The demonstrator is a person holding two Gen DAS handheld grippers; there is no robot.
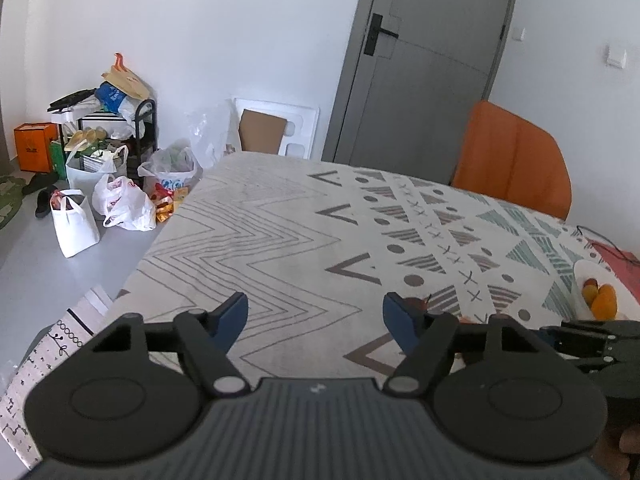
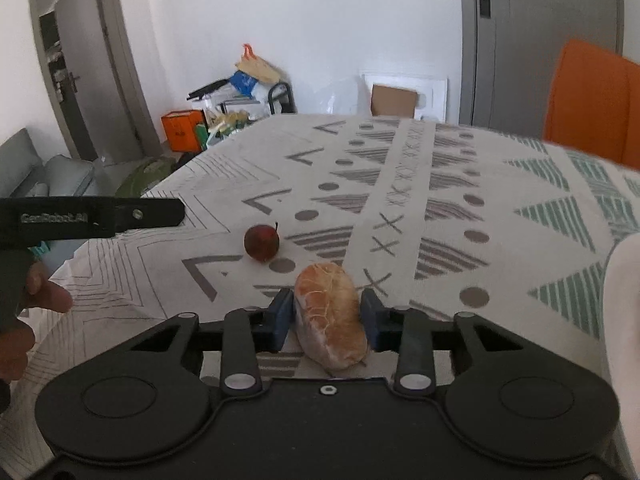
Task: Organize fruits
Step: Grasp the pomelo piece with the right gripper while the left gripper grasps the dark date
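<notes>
A peeled orange piece [image 2: 331,312] is squeezed between the two blue pads of the right gripper [image 2: 328,316], just above the patterned tablecloth [image 2: 440,184]. A small dark red fruit [image 2: 261,241] with a stem is seen lying on the cloth a little farther ahead. The left gripper [image 1: 315,318] is held wide apart with nothing in it. A white bowl [image 1: 580,276] with orange fruits [image 1: 602,300] is seen at the table's right side.

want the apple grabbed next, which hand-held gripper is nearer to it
Left. The apple sits right behind the open left hand-held gripper's right finger; the right hand-held gripper, farther back, holds a peeled orange segment.
</notes>
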